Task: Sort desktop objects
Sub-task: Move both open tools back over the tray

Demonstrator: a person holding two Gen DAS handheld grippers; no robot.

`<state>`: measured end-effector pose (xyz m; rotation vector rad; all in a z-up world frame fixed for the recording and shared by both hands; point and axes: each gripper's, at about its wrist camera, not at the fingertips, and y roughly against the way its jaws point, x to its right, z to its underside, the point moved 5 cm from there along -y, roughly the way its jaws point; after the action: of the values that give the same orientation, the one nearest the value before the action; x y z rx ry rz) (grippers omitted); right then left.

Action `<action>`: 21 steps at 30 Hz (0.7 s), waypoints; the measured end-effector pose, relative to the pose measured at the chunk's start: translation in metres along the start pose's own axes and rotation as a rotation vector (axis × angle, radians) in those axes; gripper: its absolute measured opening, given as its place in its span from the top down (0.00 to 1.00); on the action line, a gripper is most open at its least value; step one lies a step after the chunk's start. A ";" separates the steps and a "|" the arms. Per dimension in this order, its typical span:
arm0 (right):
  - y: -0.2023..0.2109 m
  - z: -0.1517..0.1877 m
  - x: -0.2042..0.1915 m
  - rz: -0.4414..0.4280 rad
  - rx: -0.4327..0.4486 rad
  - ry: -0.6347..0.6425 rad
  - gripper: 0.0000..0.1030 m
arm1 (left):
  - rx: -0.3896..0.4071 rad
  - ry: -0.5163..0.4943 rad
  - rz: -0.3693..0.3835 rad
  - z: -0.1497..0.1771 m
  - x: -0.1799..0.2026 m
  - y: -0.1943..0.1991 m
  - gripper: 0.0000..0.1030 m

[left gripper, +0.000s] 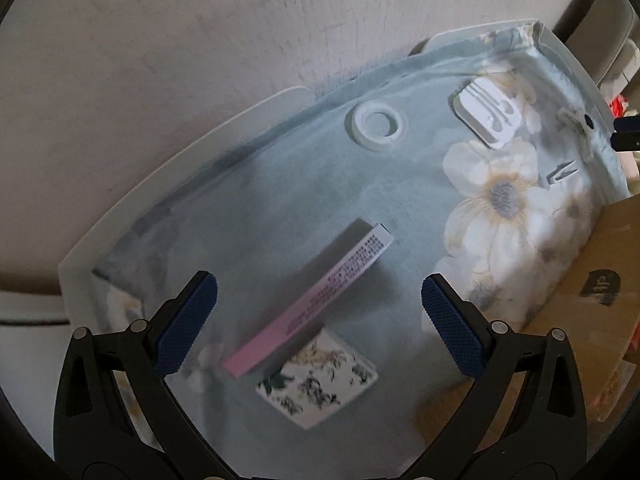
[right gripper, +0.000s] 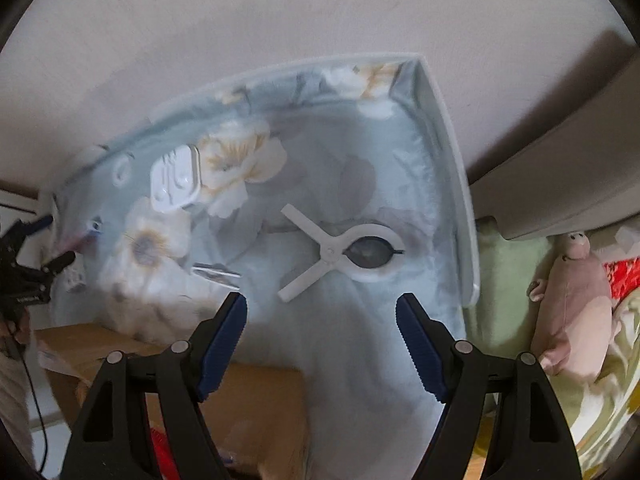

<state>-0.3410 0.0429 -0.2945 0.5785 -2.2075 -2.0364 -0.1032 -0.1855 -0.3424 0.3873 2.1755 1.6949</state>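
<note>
Pink, the long flat cardboard box [left gripper: 316, 296] lies on the floral cloth-covered table [left gripper: 256, 204], slanting near-left to far-right just ahead of the left gripper [left gripper: 320, 312], jaws wide and empty. The right gripper [right gripper: 320, 336], equally wide and empty, faces a white plastic clamp [right gripper: 340, 252].

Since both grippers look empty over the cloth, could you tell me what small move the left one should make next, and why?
Probably lower the left gripper onto the pink box: its fingers stand open, and the box lies on the cloth between them, untouched.
</note>
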 end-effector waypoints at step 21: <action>-0.036 -0.016 -0.001 0.016 -0.073 0.097 0.50 | -0.015 0.007 0.021 -0.001 0.008 -0.023 0.08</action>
<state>-0.3276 0.0268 -0.3281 0.6364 -2.0686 -2.0255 -0.1111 -0.1880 -0.3651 0.4025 2.1703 1.7253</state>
